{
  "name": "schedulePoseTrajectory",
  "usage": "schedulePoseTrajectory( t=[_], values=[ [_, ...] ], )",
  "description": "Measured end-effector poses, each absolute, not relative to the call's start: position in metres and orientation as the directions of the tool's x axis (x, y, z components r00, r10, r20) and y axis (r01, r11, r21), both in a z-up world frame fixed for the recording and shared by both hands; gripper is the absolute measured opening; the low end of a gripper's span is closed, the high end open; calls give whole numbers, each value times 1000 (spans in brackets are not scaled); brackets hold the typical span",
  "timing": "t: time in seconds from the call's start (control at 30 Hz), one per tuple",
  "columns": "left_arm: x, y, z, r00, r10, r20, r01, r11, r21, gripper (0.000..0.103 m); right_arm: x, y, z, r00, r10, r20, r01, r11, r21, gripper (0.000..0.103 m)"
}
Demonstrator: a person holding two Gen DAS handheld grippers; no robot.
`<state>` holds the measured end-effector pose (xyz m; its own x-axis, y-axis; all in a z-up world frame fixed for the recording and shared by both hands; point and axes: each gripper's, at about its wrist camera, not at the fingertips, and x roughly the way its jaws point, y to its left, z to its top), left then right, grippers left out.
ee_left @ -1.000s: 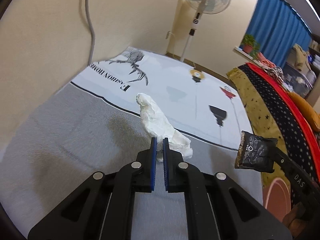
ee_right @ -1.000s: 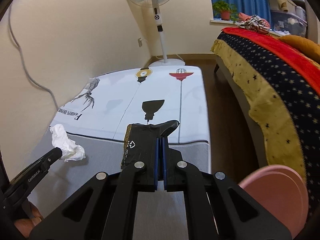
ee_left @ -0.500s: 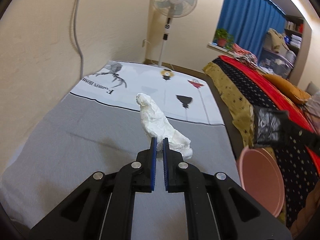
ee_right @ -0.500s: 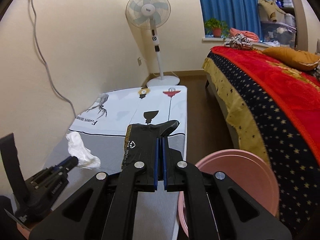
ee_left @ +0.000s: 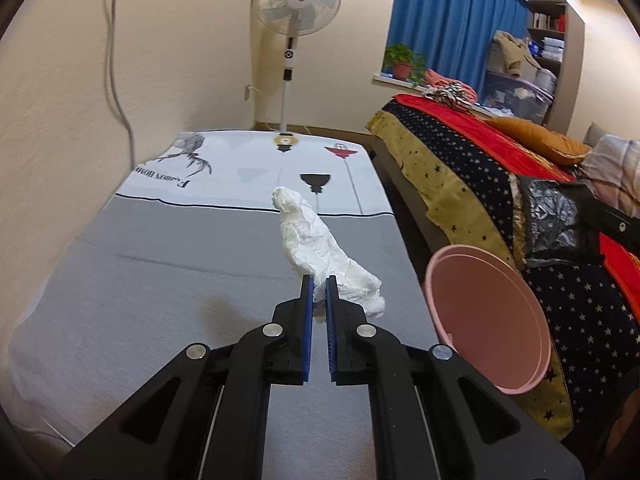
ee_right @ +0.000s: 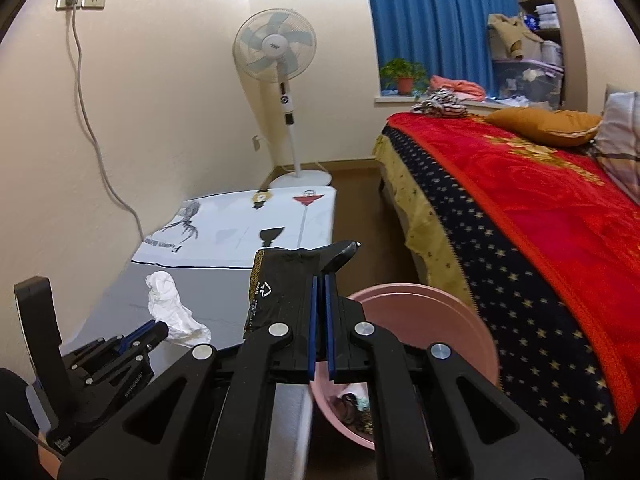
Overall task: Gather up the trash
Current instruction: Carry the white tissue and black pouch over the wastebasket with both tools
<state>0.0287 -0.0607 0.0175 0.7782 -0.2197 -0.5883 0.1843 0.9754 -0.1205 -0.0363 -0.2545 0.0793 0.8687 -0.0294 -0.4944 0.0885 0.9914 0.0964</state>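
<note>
My left gripper (ee_left: 319, 280) is shut on a crumpled white tissue (ee_left: 316, 244), which sticks up ahead of the fingers over the grey mattress (ee_left: 160, 280). The right wrist view shows that tissue (ee_right: 170, 308) at the left gripper's tips (ee_right: 158, 330). My right gripper (ee_right: 320, 280) is shut on a black crinkled wrapper (ee_right: 280, 284), held just left of and above a pink bin (ee_right: 420, 320). From the left wrist camera the wrapper (ee_left: 556, 220) hangs over the pink bin (ee_left: 484, 316) at the right. Some trash lies at the bin's bottom.
A bed with a red and star-patterned blanket (ee_right: 540, 220) fills the right side. A standing fan (ee_right: 280, 80) is in the far corner by a cream wall with a hanging cable (ee_right: 92, 120). A printed white sheet (ee_left: 260, 168) covers the mattress's far end.
Both grippers have risen and swung right toward the pink bin, each still gripping its piece. The bin now shows larger and closer in both views.
</note>
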Motion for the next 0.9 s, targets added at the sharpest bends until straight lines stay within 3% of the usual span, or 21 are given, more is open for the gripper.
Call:
schedulePoseTrajectory(
  t=[0.9],
  values=[
    [26, -148, 18, 743, -407, -532, 415, 903, -111, 6, -44, -329, 68, 815, -232, -531, 321, 943, 82, 4]
  ],
)
